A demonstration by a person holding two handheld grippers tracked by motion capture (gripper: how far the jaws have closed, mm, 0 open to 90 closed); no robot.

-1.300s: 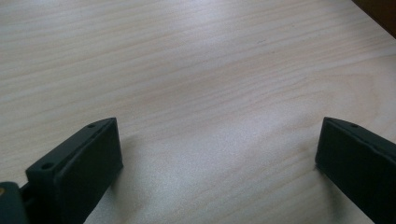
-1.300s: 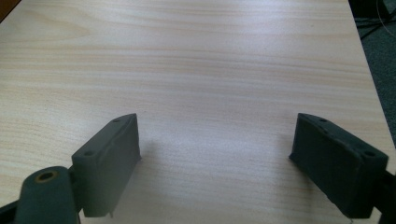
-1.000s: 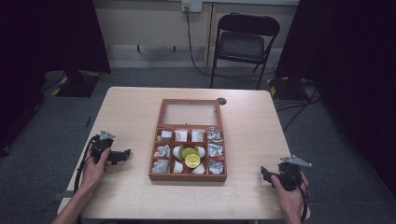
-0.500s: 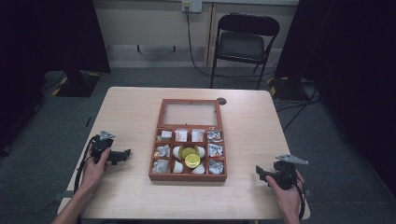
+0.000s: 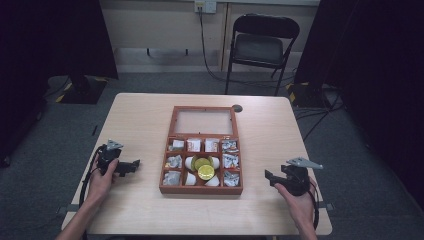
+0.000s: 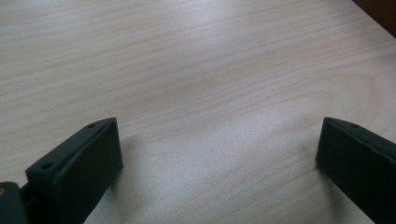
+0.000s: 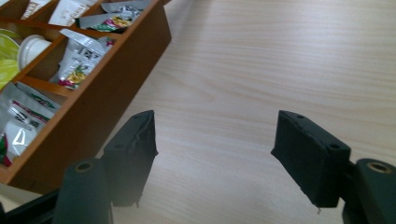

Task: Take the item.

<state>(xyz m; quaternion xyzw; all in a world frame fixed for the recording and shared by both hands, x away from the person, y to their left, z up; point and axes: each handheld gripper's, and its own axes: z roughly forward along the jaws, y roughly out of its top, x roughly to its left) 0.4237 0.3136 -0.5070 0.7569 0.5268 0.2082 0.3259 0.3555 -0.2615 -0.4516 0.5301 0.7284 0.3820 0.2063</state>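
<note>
Beside the box, jaws half-closing, empty.

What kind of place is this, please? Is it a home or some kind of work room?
Probably a recording or test room, not a home. A plain wooden table stands on grey carpet between dark curtains, with a folding chair and a wall socket with its cable behind it.

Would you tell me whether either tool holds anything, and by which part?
Nothing is held: the left tool and right tool are both open over bare table.
</note>
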